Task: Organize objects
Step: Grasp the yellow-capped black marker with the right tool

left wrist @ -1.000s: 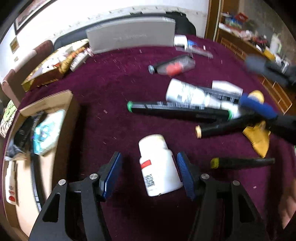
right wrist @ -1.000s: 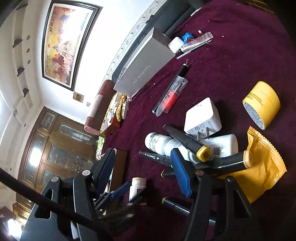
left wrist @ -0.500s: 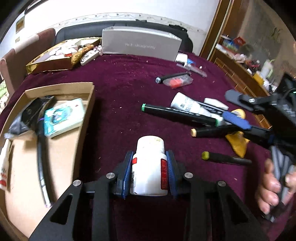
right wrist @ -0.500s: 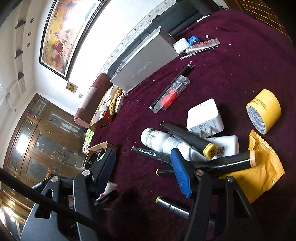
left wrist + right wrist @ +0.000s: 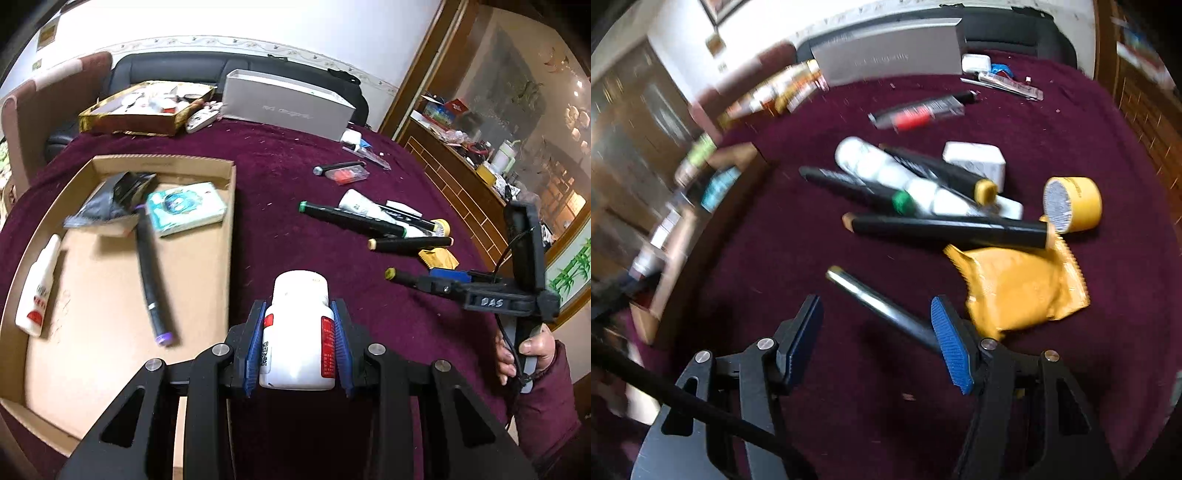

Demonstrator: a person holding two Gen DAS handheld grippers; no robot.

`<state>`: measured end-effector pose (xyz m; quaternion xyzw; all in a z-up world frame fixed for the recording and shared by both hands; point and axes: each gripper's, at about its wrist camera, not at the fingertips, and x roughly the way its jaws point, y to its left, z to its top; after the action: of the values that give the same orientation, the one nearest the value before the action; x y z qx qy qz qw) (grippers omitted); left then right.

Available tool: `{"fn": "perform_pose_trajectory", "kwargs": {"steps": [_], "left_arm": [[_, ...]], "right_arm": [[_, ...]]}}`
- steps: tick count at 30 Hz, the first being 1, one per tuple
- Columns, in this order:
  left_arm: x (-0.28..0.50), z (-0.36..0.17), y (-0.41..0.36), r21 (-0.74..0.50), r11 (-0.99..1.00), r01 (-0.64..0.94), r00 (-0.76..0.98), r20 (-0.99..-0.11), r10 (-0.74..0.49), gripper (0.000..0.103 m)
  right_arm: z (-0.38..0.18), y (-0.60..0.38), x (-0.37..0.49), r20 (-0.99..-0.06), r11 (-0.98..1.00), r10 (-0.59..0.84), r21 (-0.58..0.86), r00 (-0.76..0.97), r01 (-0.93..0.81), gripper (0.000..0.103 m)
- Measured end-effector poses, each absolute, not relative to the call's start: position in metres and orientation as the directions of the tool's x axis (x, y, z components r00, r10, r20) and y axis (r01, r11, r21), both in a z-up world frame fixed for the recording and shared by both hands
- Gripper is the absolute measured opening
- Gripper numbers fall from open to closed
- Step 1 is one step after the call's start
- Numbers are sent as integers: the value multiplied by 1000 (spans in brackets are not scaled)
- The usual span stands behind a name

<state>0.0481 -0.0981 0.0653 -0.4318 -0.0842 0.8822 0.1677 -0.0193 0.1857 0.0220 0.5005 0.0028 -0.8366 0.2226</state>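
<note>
My left gripper point(image 5: 298, 334) is shut on a white pill bottle point(image 5: 298, 328) with a red label and holds it above the maroon cloth, just right of the cardboard tray point(image 5: 110, 295). The tray holds a purple-tipped marker point(image 5: 151, 280), a teal packet point(image 5: 184, 207), a black pouch point(image 5: 110, 199) and a small white bottle point(image 5: 37, 291). My right gripper point(image 5: 875, 332) is open, low over a yellow-tipped marker point(image 5: 879, 306) that lies between its fingers. It also shows in the left wrist view point(image 5: 436, 281).
A pile lies on the cloth: black markers point(image 5: 945, 229), a white tube point(image 5: 886, 173), a white charger point(image 5: 975, 162), a yellow tape roll point(image 5: 1075, 206) and a yellow packet point(image 5: 1019, 291). A red pen pack point(image 5: 919, 112) and a grey box point(image 5: 890, 55) sit farther back.
My left gripper closed on the pill bottle and lifted it up and leftward, beside the tray. My right gripper swung down and came over the yellow-tipped marker.
</note>
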Motion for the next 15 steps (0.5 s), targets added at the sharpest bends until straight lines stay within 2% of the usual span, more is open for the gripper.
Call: {"fn": "perform_pose_trajectory", "kwargs": {"steps": [1,2,9,11,15], "left_arm": [[50,64,-102,-296,-931,-215,-572,-734,365,30],[51,63,-107,-298,-932,-207,-573,-735,362,30],[57,60,-129,-309,-935,-175,-586,-730,351,30],[60,60,-132,-303,-937,-172,-596,-725,344,30],[65,63,-144,-310,-937,-159,-611,-715,340,30]], "right_arm": [[19,185,-19,-849,-905,-346,191,-398,380,46],[16,184,-19,-859,-909,-328,173,-394,380,40],[15,170,-2,-870,-929,-194,13,-454,371,13],[16,171,0,-872,-939,-176,10,-458,342,12],[22,179,6,-862,-953,-234,112,-450,282,12]]}}
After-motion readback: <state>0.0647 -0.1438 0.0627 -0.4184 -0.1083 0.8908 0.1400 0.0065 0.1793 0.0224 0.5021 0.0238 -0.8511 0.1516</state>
